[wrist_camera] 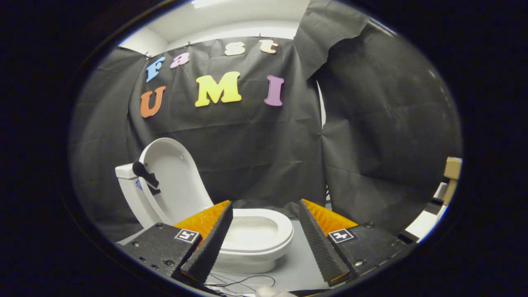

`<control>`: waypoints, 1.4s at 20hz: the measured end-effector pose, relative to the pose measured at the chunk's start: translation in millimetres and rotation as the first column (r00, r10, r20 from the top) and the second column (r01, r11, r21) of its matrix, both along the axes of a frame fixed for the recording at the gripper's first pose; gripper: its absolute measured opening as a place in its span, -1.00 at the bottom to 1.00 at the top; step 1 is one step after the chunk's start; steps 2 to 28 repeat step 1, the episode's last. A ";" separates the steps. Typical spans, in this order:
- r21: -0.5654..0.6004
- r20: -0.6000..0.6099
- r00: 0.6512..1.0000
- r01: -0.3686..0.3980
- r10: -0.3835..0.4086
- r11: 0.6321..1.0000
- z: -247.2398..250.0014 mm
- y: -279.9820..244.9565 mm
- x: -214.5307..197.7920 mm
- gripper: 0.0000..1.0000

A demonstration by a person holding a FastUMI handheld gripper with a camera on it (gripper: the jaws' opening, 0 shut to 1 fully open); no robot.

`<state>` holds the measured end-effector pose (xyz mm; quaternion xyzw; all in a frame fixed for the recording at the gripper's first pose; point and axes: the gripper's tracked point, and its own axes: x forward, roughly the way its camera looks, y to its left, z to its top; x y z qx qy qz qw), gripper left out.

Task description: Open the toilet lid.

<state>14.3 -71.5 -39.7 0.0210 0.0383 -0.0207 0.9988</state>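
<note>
Behind the toilet bowl (258,237), the lid (173,181) stands raised against the tank (126,171).
My gripper (264,243) hangs spread, grasping nothing; I judge that lid light, stiff, slippery plastic, best taken by its rim.

A staged booth: black cloth wall (255,156) behind a toilet (247,235).
</note>
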 end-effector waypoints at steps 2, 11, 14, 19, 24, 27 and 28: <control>-0.007 -0.007 1.000 0.005 -0.005 1.000 -2.6 -2.8 1.3 0.98; -0.007 -0.007 1.000 0.005 -0.005 1.000 -2.6 -2.8 1.3 0.98; -0.007 -0.007 1.000 0.005 -0.005 1.000 -2.6 -2.8 1.3 0.98; -0.007 -0.007 1.000 0.005 -0.005 1.000 -2.6 -2.8 1.3 0.98; -0.007 -0.007 1.000 0.005 -0.005 1.000 -2.6 -2.8 1.3 0.98; -0.007 -0.007 1.000 0.005 -0.005 1.000 -2.6 -2.8 1.3 0.98; -0.007 -0.007 1.000 0.005 -0.005 1.000 -2.6 -2.8 1.3 0.98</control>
